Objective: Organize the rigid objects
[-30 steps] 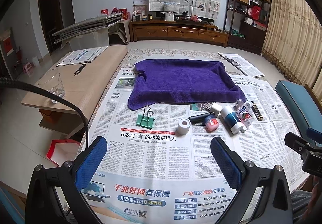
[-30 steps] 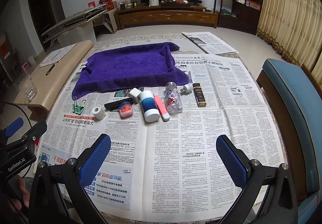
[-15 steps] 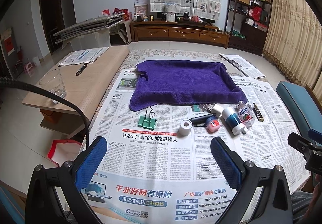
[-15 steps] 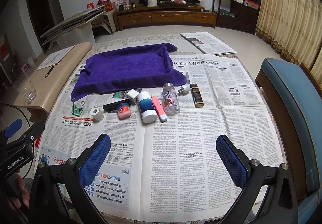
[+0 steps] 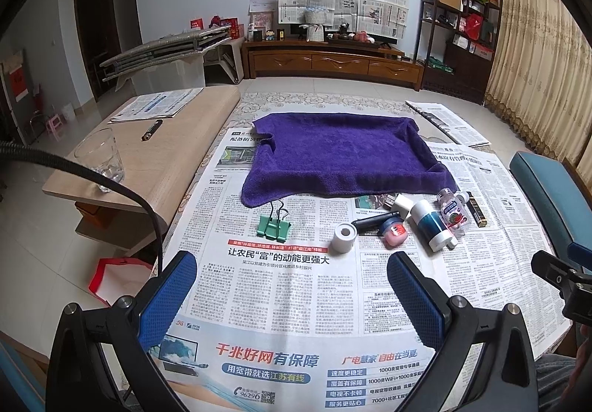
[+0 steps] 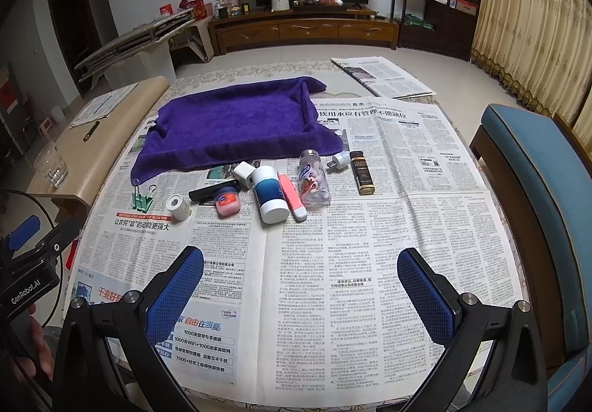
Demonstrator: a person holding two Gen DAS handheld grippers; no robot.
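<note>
A purple towel [image 5: 344, 156] [image 6: 236, 127] lies spread on a newspaper-covered table. In front of it lie small rigid items: green binder clips [image 5: 274, 227] [image 6: 142, 201], a white tape roll [image 5: 344, 238] [image 6: 177, 206], a black pen [image 5: 373, 221], a pink jar [image 6: 226, 202], a blue-and-white bottle [image 6: 271, 198], a pink tube [image 6: 292, 197], a clear bottle [image 6: 313, 179], a white plug [image 6: 245, 173] and a dark brown bottle [image 6: 362, 177]. My left gripper [image 5: 292, 286] and right gripper [image 6: 300, 278] are open and empty, near the table's front edge, short of the items.
A wooden bench [image 5: 162, 153] with a glass [image 5: 100, 160], a pen and papers stands left. A blue chair [image 6: 536, 197] stands right. A red bag [image 5: 118, 280] lies on the floor at the left. More newspaper [image 6: 381, 77] lies beyond the table.
Both views have shifted slightly; the items sit a little farther from the fingers than before. The jaws stay open and nothing has been taken hold of.
</note>
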